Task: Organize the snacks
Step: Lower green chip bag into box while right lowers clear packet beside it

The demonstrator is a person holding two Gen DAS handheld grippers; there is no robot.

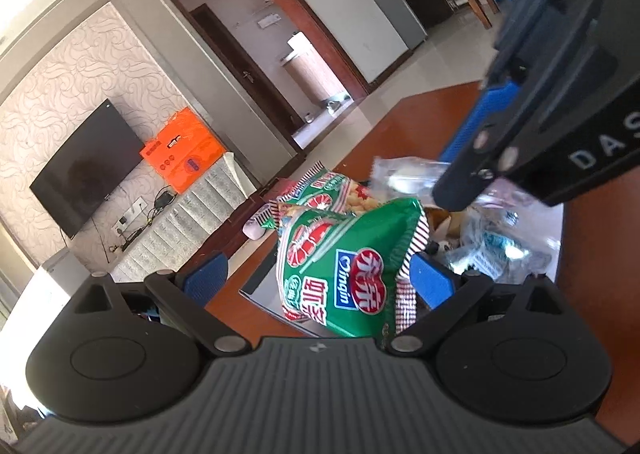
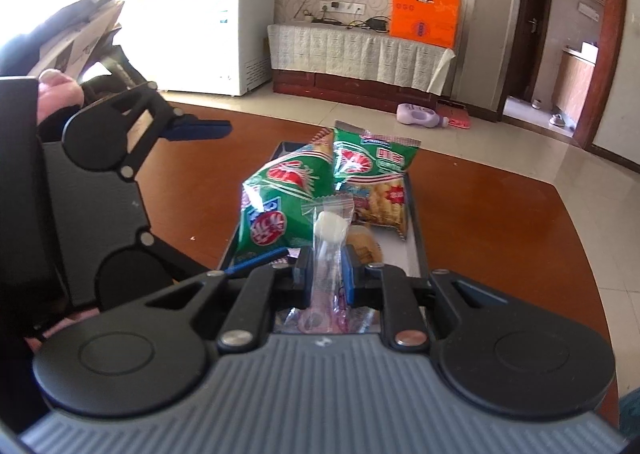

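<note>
A grey tray [image 2: 416, 230] on the brown table holds two green shrimp-chip bags: the near one [image 2: 280, 206] [image 1: 344, 258] and a far one [image 2: 376, 166] [image 1: 324, 190]. My left gripper [image 1: 316, 278] is open, its blue pads either side of the near bag, which rests against the right pad. It shows at the left of the right wrist view [image 2: 224, 194]. My right gripper [image 2: 326, 270] is shut on a clear-wrapped white candy packet [image 2: 330, 230] above the tray's near end. It shows in the left wrist view [image 1: 460, 190] over clear wrappers [image 1: 496, 246].
A round pastry [image 2: 362, 244] and pink-printed clear packets [image 2: 328, 318] lie in the tray. The brown table [image 2: 500, 222] extends around it. Beyond are a white freezer [image 2: 208, 38], a TV stand with an orange box [image 2: 424, 12], and a purple bottle [image 2: 420, 116] on the floor.
</note>
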